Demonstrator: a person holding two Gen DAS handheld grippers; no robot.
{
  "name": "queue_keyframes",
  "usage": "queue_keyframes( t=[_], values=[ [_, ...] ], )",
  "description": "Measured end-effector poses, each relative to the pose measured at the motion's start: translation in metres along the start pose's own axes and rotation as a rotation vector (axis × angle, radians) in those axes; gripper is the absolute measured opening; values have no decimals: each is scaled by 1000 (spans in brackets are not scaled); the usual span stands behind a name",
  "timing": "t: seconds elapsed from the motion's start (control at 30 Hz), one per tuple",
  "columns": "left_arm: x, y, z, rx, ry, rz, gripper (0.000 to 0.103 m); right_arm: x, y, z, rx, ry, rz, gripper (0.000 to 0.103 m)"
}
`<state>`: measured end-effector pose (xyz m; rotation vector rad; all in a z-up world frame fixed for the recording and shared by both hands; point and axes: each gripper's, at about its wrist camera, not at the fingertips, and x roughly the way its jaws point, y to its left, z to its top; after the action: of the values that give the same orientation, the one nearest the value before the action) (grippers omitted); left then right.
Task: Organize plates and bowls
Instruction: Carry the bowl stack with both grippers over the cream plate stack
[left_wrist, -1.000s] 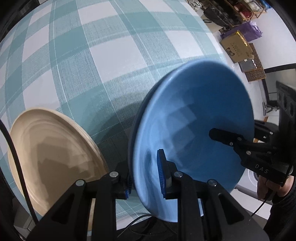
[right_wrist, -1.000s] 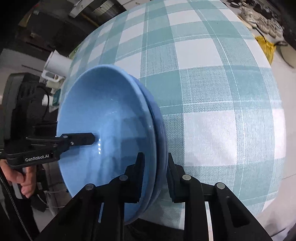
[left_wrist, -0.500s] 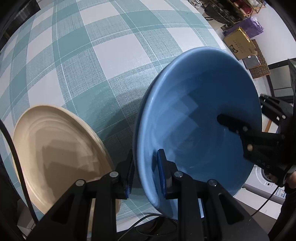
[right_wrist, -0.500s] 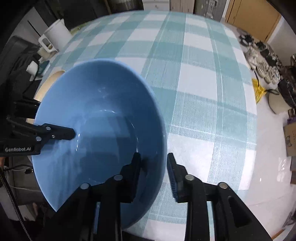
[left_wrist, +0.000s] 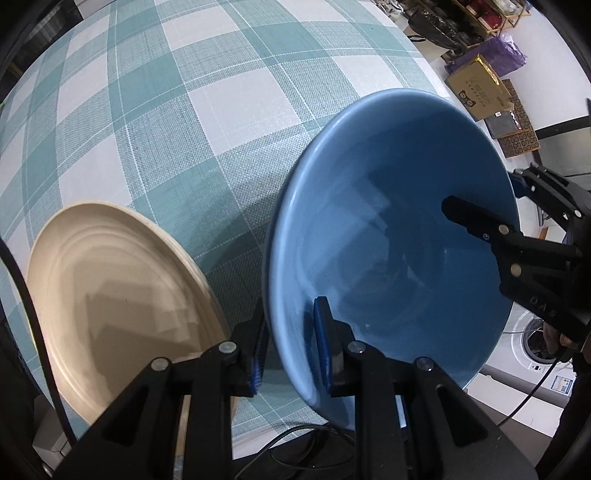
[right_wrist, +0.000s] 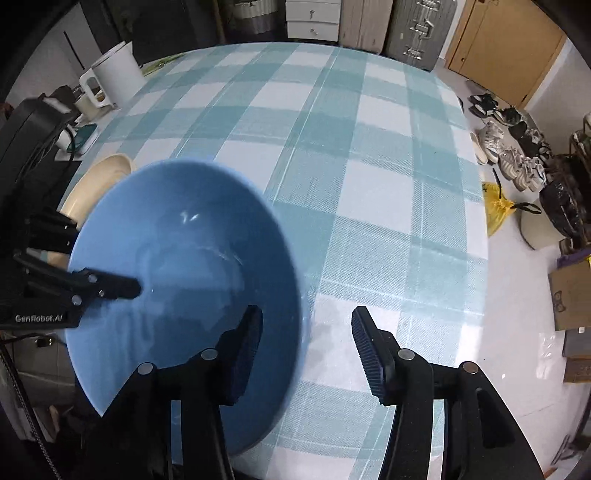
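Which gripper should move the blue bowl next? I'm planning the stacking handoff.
Left. The left gripper is clamped on the blue bowl's rim, beside the beige plate. The right gripper has just opened, both pads off the rim.

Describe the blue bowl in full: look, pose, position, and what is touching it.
The blue bowl is wide, deep and round, with a plain rim and a smooth, glossy inside that looks like glazed ceramic; it appears empty. It hangs steeply tilted over the near edge of the checked tablecloth, beside a beige plate. The left tool is clamped on its rim, one finger inside and one outside. The right tool has just been opening: its jaws stand apart, straddling the opposite rim without pressing it.
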<state>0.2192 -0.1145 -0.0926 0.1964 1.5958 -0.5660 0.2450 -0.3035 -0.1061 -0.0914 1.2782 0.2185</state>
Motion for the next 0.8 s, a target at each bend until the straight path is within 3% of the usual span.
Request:
queue_keyframes(
  t=[0.07,0.1,0.2,0.8],
  values=[
    [0,1,0,-3,1,-3,20,7,-5,1,43,52,63,39],
    [1,1,0,-3,5,-9,20,11,-6,0,48,75,73,28],
    [3,4,-1,-15,7,-32,20,12,-3,-2,39,57,86,14],
    [-10,14,-3,-66,32,-71,19,-2,4,10,107,94,61,12]
  ],
)
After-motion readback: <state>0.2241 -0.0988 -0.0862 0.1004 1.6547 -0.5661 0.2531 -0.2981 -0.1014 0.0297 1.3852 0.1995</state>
